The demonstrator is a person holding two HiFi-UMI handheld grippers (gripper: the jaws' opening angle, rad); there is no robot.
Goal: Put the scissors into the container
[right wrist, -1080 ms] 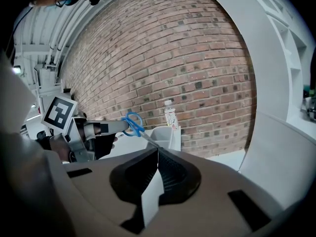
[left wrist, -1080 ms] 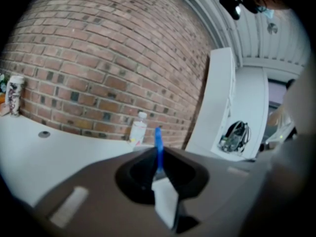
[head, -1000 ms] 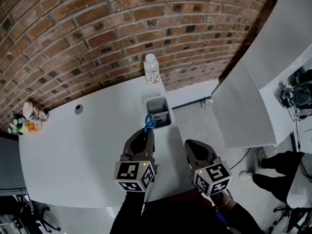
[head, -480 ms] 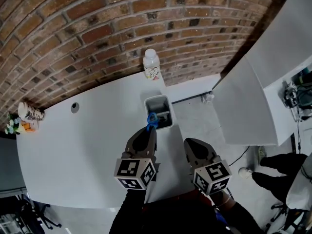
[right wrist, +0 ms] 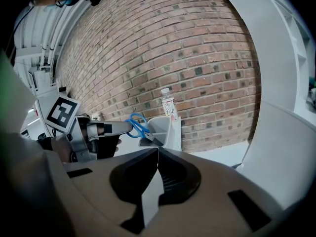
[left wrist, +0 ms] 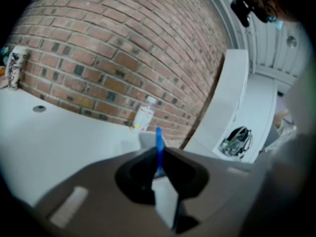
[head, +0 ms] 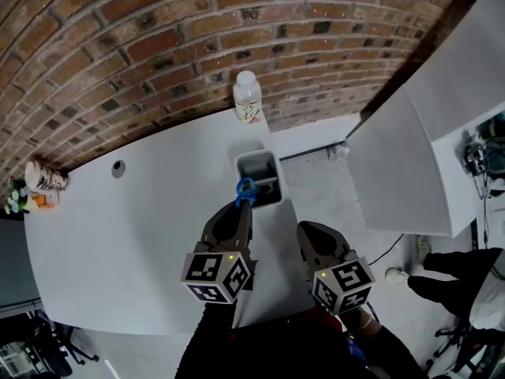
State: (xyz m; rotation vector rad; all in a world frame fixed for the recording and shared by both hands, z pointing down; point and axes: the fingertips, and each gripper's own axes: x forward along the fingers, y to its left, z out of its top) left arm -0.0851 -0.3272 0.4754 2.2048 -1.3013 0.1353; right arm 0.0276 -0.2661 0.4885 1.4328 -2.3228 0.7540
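Observation:
Blue-handled scissors [head: 245, 188] are clamped in my left gripper [head: 241, 204], which is shut on them, handle loops sticking out past the fingertips. They hang just at the near rim of the grey rectangular container [head: 271, 161]. In the right gripper view the scissors [right wrist: 137, 124] slant with dark blades down against the container [right wrist: 165, 127]; whether the tips are inside I cannot tell. In the left gripper view the scissors [left wrist: 159, 143] show edge-on between the jaws. My right gripper [head: 303, 230] is shut on nothing, near the table's front edge, right of the left one.
A white bottle [head: 247, 99] stands behind the container against the brick wall. A patterned cup [head: 43, 178] sits at the table's far left, near a round cable hole [head: 117, 165]. White panels [head: 398, 164] rise to the right; a person's legs [head: 446, 268] are beyond.
The left gripper has carried the scissors a little forward and down, closer to the container's near rim. The right gripper has barely shifted.

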